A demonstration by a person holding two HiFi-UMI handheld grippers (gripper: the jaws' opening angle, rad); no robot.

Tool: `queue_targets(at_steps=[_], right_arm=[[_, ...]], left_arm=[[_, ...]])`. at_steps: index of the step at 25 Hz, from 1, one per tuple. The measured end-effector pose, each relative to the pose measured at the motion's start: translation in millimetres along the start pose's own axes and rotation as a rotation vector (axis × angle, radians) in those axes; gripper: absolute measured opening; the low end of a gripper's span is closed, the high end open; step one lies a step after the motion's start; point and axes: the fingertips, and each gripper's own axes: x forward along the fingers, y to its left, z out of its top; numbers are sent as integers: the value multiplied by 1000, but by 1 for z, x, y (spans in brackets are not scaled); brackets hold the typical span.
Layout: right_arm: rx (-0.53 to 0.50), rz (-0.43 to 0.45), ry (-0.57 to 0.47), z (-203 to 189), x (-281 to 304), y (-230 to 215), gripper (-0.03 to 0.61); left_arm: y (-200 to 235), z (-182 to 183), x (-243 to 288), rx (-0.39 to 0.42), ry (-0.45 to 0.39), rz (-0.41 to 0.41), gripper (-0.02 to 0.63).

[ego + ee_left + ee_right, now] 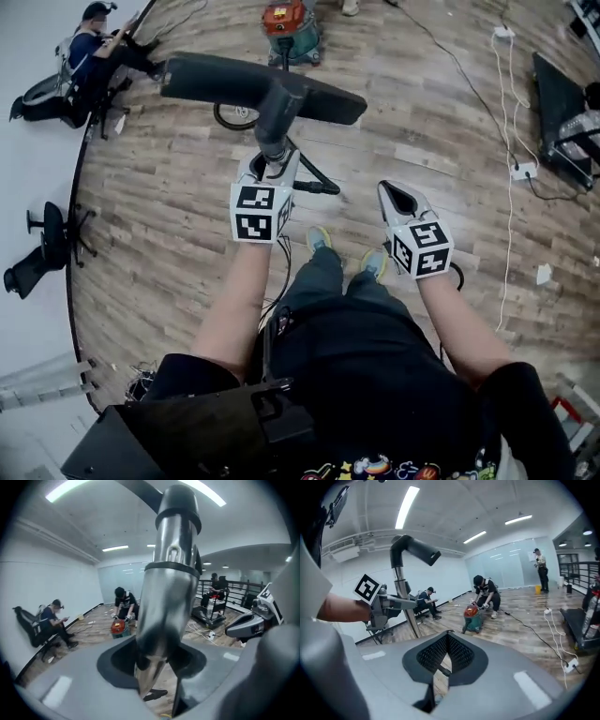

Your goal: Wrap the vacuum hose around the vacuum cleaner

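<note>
The vacuum cleaner [289,28], red on top with a green body, stands on the wood floor far ahead of me. My left gripper [270,164] is shut on the vacuum's metal wand [275,112], which it holds upright. The wide black floor head [253,82] sits at the wand's top. In the left gripper view the shiny wand [168,588] fills the gap between the jaws. A black hose [234,117] loops on the floor behind the wand. My right gripper [398,195] hangs to the right, shut with nothing in it. It sees the wand [405,606] and the vacuum cleaner [472,616].
A person [487,590] crouches at the vacuum cleaner. Another person [89,47] sits by the left wall near an office chair [47,244]. A power strip [520,172] with cables and a dark machine [562,103] lie at the right. My feet [319,239] are just below the grippers.
</note>
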Motion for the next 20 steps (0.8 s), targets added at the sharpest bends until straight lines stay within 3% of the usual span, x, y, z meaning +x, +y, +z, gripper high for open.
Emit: queue_targets(at_steps=[5, 9, 15, 20], right_arm=[[-89, 129, 6, 29, 43, 75, 23], [-152, 195, 21, 39, 87, 146, 24], [-189, 222, 43, 41, 166, 257, 25], [-193, 233, 46, 43, 217, 328, 25]], left_arm=[[87, -45, -77, -177, 9, 177, 170], [153, -91, -123, -282, 25, 258, 169], [261, -148, -176, -334, 33, 292, 169], [338, -169, -205, -337, 22, 296, 167]])
